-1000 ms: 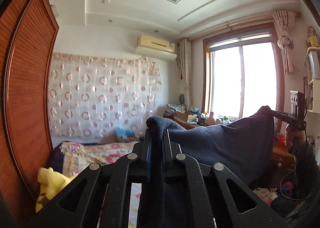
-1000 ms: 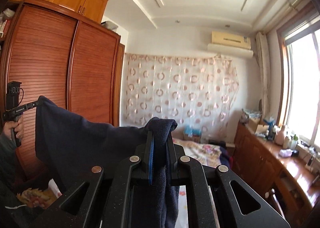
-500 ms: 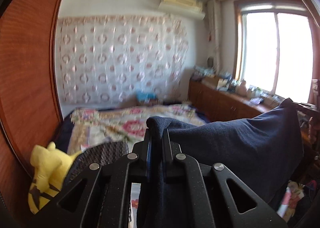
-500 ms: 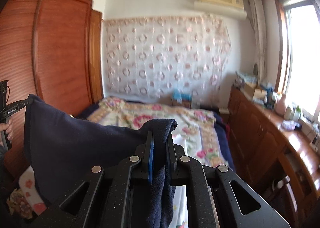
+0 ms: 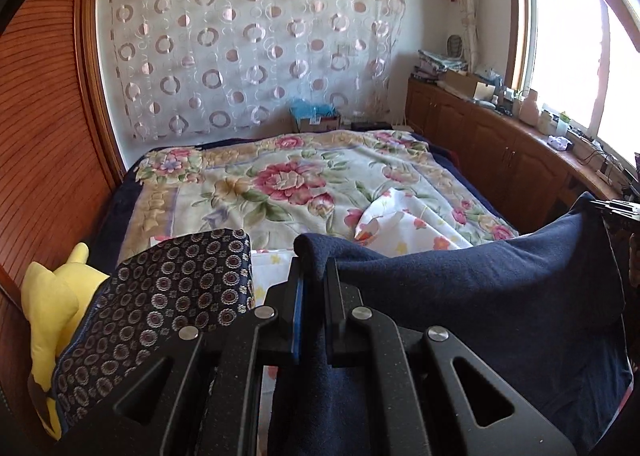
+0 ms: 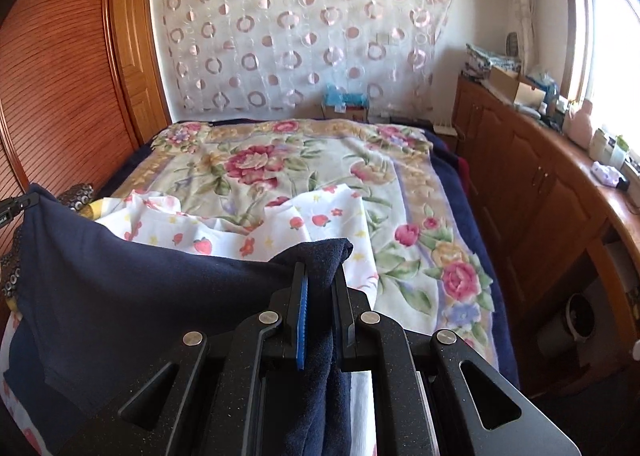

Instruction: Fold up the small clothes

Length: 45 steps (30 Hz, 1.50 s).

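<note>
A navy blue garment [image 5: 480, 304] hangs stretched between my two grippers above the near end of the bed. My left gripper [image 5: 314, 268] is shut on one corner of it. My right gripper [image 6: 320, 272] is shut on the other corner [image 6: 316, 252], and the cloth [image 6: 140, 296] spans to the left there. Each view shows the other gripper at the garment's far edge: the right one [image 5: 618, 208] and the left one [image 6: 16, 204].
A floral bedspread [image 5: 288, 176] covers the bed, with a white strawberry-print cloth [image 6: 248, 232] on its near part. A dark patterned cloth [image 5: 160, 304] and a yellow plush toy [image 5: 52, 296] lie at the left. A wooden wardrobe [image 6: 60, 76] stands left, a cabinet [image 6: 540, 176] right.
Both grippers have tilted downward with the navy garment still held; the view dropped from the ceiling to the bed. The garment now hangs lower, over the bed's near end.
</note>
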{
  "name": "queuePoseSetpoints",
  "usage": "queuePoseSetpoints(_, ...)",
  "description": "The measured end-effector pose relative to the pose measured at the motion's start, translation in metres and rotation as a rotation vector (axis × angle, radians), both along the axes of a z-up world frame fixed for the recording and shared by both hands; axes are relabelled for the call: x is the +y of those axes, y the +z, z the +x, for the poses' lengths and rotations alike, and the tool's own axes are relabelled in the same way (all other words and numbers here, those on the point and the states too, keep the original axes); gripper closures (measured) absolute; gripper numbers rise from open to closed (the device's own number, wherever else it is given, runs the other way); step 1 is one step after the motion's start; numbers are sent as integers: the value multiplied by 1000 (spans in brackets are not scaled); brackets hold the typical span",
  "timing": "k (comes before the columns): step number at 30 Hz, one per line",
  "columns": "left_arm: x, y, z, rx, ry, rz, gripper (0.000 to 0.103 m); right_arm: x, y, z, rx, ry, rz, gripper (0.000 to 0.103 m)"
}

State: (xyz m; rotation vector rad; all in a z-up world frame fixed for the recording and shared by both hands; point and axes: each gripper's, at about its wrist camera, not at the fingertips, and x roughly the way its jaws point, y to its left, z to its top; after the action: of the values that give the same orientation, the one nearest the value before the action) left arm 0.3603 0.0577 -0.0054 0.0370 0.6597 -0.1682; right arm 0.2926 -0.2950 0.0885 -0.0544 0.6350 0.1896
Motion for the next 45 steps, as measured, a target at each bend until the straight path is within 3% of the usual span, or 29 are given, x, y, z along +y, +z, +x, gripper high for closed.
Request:
queuePoseSetpoints(5,-10,-13,7,40,-11,41,91,-6,-28,23,49,0,-17,93)
queuePoseSetpoints(8,-13,-17,7,66,-58,20,85,-5,-32,19,75,16,-11,85)
queuePoseSetpoints(11,-15,-14,-3,66,-91,5,66,-10,-31,14,74,13,-13,75)
queuePoseSetpoints(14,-15,-14,-21,81,-130,-32,56,-14,-31,-1,60,14,8,73)
queuePoseSetpoints(16,-15,-20,-37,100,-135,-36,39,-14,-31,-21,51,7,15,73)
queuePoseSetpoints(21,-23,-46,-71,142,-156,-12,25,-17,-58,-69,108,33,93,70)
queuePoseSetpoints(23,-24,-57,-78,169,-163,-16,25,-18,-68,-90,138,30,73,62)
queuePoseSetpoints(26,-27,-70,-88,203,-171,-2,25,-24,-76,-115,171,-5,29,62)
queuePoseSetpoints(33,-32,-89,-101,248,-165,30,25,-31,-73,-150,206,-48,59,62)
queuePoseSetpoints(45,-27,-92,-124,250,-114,80,24,-20,-84,-117,197,-60,85,60)
